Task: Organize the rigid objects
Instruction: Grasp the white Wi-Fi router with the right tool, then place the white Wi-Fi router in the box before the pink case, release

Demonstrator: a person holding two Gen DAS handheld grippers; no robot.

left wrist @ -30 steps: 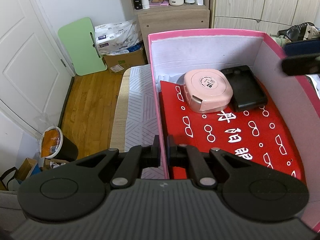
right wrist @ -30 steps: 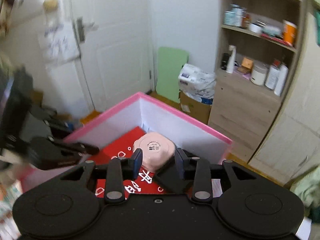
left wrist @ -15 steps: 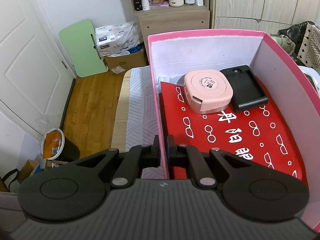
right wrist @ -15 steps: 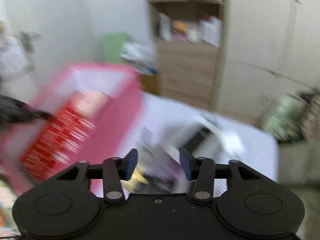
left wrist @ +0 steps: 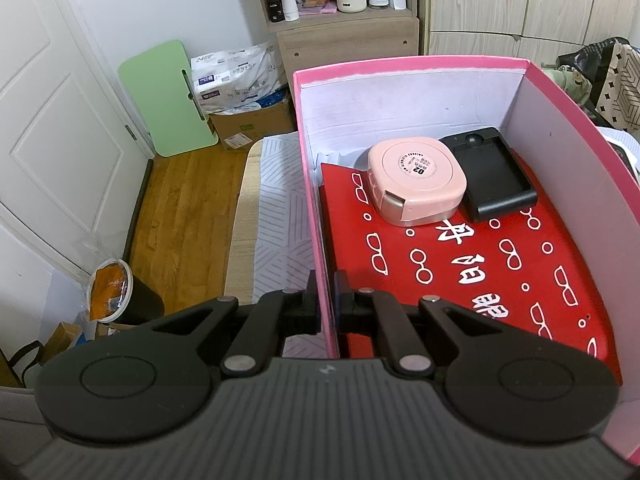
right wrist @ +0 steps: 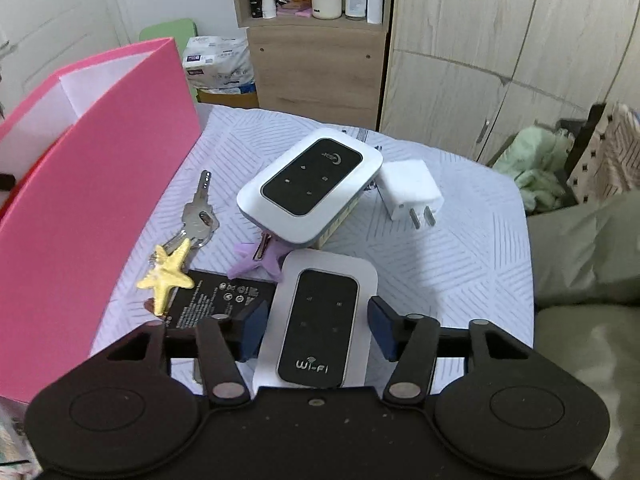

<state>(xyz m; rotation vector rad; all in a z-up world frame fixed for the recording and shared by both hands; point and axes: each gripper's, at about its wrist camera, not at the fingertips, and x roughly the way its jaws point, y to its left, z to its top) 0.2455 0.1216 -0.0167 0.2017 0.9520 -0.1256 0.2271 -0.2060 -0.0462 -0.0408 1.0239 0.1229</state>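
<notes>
My left gripper (left wrist: 326, 300) is shut on the left wall of the pink box (left wrist: 310, 184). Inside the box, on its red floor, lie a pink rounded case (left wrist: 418, 180) and a black cradle (left wrist: 494, 178) at the far end. My right gripper (right wrist: 316, 322) is open, with its fingers either side of a white Wi-Fi router (right wrist: 320, 320) on the table. Beyond it lie a second white router (right wrist: 310, 190), a white plug adapter (right wrist: 412, 192), keys (right wrist: 198, 216) with a yellow star charm (right wrist: 168, 274), a purple star charm (right wrist: 260, 262) and a black battery (right wrist: 224, 300).
The pink box's outer wall (right wrist: 92, 200) stands close to the left of the table items. A patterned white cloth (right wrist: 460, 248) covers the table. A wooden shelf unit (right wrist: 316, 60) and wardrobe doors stand behind. Cushions and clothes (right wrist: 576, 240) lie to the right.
My right gripper has swung out of the box, rightward and down over the table, and now straddles the Wi-Fi router. My left gripper has stayed clamped on the box wall.
</notes>
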